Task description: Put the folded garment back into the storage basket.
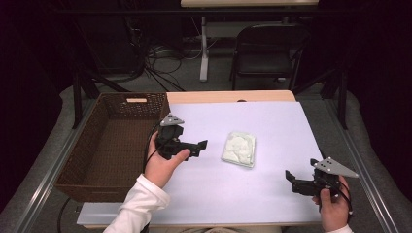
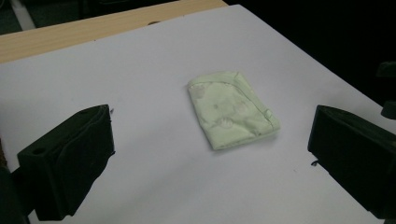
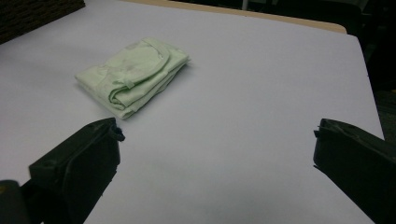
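High view takes in the bench (image 1: 272, 194), white and smooth under a dim room, wicker basket (image 1: 114, 141) at its left edge. Mid-bench lies the folded pale-green cloth (image 1: 239, 149), apart from both tongs. Left tongs (image 1: 200, 145) gape wide, right tongs (image 1: 290, 178) wide too. Cloth looks light, soft, floppy; I'd pinch the thick folded edge (image 3: 140, 100), through all layers.
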Demonstrator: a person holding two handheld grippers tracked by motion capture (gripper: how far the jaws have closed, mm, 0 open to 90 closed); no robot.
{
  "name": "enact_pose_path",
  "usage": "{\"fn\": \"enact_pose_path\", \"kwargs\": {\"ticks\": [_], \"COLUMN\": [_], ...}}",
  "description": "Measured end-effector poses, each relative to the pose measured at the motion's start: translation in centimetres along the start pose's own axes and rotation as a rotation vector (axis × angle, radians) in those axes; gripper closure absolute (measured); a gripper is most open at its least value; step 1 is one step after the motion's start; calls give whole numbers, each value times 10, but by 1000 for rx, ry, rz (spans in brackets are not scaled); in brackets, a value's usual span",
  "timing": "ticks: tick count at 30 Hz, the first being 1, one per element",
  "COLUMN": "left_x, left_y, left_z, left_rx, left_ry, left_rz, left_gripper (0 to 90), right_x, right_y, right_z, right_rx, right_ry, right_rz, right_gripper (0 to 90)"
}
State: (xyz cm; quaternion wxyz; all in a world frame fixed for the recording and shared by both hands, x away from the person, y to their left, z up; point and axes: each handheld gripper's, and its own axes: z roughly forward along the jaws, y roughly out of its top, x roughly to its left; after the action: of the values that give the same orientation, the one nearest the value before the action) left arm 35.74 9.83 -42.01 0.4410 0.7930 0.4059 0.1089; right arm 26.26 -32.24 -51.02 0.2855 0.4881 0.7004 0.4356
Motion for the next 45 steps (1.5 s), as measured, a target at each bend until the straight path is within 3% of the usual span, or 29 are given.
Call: {"fn": "enact_pose_path", "kwargs": {"ticks": [14,18,23,28,33,36,39,45], "left_x": [-3,-3,-6,-5,2,4,4,4], "left_y": [19,25,30,30,28,25,24,23], "left_z": [28,40,52,64,78,87,92,107], "left_rx": [42,63,92,112,133,135,140,132], "left_ry": [7,-33,-39,-48,-25,-35,-25,-42], "left_rz": [-21,-44,-50,-59,-62,-89,-74,-100], "left_gripper": [6,6,6,6,6,6,6,6], "right_x": [-1,0,-1,-2,-2,-2,-2,-1], "right_y": [-1,-1,-1,-2,-2,-2,-2,-3], "right_z": [1,3,3,4,6,6,7,8], "right_rx": [13,9,21,29,28,36,41,44], "right_ry": [6,3,9,13,14,18,15,23], "right_rz": [-2,7,4,5,3,2,4,10], "right_gripper": [7,10,14,17,19,22,26,29]}}
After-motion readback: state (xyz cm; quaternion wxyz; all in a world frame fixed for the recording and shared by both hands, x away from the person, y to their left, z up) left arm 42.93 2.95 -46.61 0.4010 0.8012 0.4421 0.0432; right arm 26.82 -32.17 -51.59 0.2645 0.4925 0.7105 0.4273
